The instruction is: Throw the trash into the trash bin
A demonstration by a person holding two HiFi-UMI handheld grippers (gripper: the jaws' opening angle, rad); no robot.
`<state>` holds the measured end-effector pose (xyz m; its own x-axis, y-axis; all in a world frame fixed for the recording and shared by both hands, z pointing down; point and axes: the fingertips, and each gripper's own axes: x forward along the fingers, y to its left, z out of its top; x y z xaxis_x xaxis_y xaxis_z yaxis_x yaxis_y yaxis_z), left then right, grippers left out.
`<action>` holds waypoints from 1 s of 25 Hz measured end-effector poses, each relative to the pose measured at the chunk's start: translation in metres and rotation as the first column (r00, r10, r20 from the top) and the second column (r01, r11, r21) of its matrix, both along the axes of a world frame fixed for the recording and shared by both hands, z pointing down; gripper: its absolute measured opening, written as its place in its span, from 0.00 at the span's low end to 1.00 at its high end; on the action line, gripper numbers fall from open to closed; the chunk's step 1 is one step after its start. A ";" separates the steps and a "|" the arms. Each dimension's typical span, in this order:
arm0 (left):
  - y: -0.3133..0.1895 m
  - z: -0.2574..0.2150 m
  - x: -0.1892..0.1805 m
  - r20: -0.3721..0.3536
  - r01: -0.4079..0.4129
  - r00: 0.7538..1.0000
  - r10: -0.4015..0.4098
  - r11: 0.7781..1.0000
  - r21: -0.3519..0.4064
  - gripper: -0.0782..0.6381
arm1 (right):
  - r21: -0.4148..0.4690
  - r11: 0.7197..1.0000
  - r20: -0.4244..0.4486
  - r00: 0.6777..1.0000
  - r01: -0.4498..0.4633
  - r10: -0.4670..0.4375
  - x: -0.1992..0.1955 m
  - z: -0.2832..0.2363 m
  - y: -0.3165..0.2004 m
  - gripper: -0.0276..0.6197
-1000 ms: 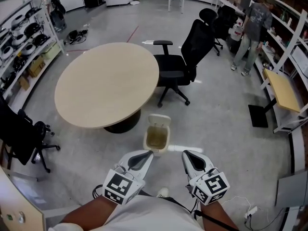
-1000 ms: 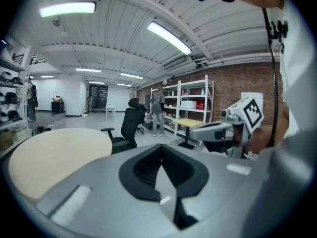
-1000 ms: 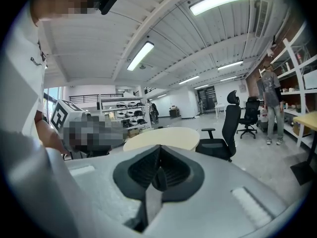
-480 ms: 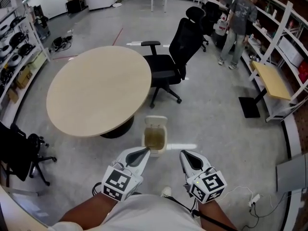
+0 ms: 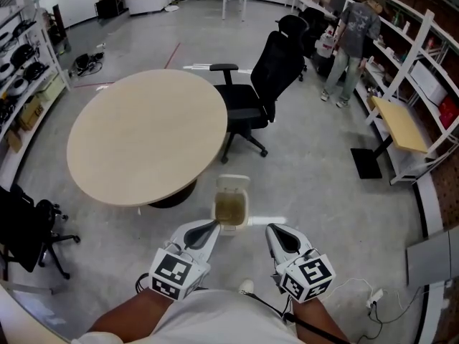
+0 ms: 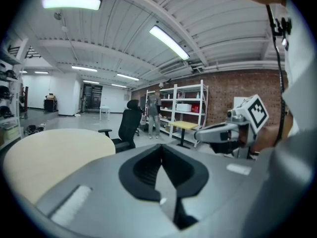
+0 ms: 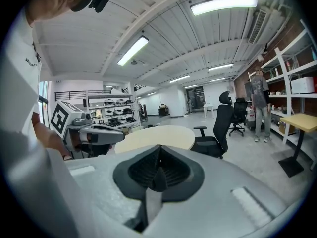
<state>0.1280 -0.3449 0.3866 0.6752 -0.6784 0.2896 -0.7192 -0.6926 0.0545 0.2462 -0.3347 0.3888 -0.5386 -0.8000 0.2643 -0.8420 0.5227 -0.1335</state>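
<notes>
Where the bin [image 5: 245, 213] stands: on the floor, lid tipped up at its far side, so the mouth faces up and a drop from above would go in; inside looks brownish, liner or fill I cannot tell
Left gripper [image 5: 213, 226]: just on the near side of the bin, at its left corner, held low and close to the body; jaws together with nothing between them
Right gripper [image 5: 277, 230]: near side of the bin, a little off to its right, apart from it; jaws closed and empty too
Trash: none shows in either gripper or on the floor round the bin; with both flanking the mouth, I judge it is either already in or not yet fetched
Table [image 5: 147, 135]: beyond the bin to the left, its base just behind the bin
Chair [image 5: 262, 84]: beyond the bin, at the table's edge
Person [image 5: 351, 34]: far beyond the bin, by shelves, taking no part
</notes>
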 end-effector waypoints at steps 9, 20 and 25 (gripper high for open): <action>0.002 -0.001 -0.003 -0.003 -0.001 1.000 0.001 1.000 0.004 0.12 | 0.001 1.000 0.001 1.000 -0.001 0.001 -0.004 0.001 0.002 0.05; 0.002 -0.002 -0.006 -0.002 0.005 1.000 -0.005 1.000 0.003 0.12 | 0.005 1.000 0.003 1.000 -0.002 0.002 -0.006 -0.001 0.003 0.05; 0.003 -0.001 -0.003 -0.007 -0.003 1.000 0.003 1.000 0.005 0.12 | 0.005 1.000 0.002 1.000 -0.003 0.003 -0.005 0.000 0.004 0.05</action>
<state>0.1246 -0.3417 0.3852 0.6791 -0.6778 0.2817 -0.7168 -0.6950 0.0558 0.2410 -0.3306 0.3889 -0.5367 -0.8030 0.2590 -0.8433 0.5208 -0.1329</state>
